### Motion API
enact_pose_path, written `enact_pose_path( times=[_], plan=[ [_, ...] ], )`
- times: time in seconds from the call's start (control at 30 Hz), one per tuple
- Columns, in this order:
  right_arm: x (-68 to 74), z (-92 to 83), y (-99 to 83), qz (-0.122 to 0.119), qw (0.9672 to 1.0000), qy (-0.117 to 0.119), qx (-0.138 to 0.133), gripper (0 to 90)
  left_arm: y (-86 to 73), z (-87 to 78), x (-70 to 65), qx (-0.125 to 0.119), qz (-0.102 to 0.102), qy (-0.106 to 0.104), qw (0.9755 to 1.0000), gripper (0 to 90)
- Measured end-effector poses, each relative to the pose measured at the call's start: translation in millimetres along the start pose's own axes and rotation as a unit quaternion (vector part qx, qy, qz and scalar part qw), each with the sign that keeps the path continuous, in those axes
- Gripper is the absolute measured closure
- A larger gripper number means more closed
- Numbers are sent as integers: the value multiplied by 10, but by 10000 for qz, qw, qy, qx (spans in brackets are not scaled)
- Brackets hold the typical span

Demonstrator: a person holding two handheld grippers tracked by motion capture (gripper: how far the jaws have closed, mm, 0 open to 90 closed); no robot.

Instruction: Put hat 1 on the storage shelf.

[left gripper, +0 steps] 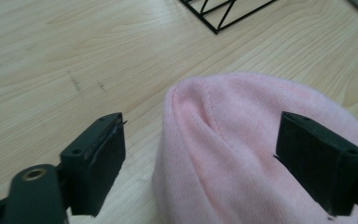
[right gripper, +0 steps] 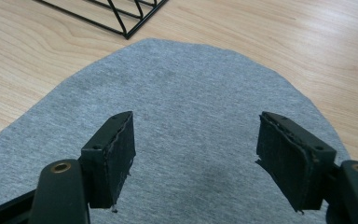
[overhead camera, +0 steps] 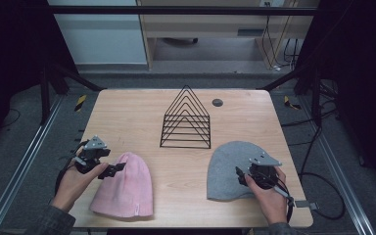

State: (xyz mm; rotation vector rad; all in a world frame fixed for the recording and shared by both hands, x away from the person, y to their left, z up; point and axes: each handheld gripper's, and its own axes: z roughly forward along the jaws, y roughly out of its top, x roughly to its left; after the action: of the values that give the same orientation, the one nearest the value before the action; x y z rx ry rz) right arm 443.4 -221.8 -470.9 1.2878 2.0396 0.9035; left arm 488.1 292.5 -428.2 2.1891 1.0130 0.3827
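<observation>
1. At the table's [overhead camera: 142,105] 7 o'clock: pink hat [overhead camera: 124,186]; left gripper [overhead camera: 115,170] at its crown, jaws apart, unclamped.
2. At 5 o'clock: grey hat [overhead camera: 230,169]; right gripper [overhead camera: 241,176] over it, jaws apart.
3. Wire rack [overhead camera: 186,120] between, at 12.

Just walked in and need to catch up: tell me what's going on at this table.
A person holds a gripper in each hand over two beanies lying flat on the wooden table. The left gripper is open at the pink beanie, its crown between the jaws. The right gripper hangs open above the grey beanie. Neither hat is gripped. A black wire rack stands behind them.
</observation>
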Motion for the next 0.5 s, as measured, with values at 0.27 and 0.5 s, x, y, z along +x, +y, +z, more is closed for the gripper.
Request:
enact_pose_path(
  times=[0.27, 0.5],
  plan=[
    [14, -3, 23, 234, 9996, 161, -68, 260, 13, 188, 106, 205, -54, 117, 9997, 237],
    [44, 29, 25, 213, 9994, 254, 68, 242, -14, 436, 46, 607, 48, 15, 9981, 260]
  ],
)
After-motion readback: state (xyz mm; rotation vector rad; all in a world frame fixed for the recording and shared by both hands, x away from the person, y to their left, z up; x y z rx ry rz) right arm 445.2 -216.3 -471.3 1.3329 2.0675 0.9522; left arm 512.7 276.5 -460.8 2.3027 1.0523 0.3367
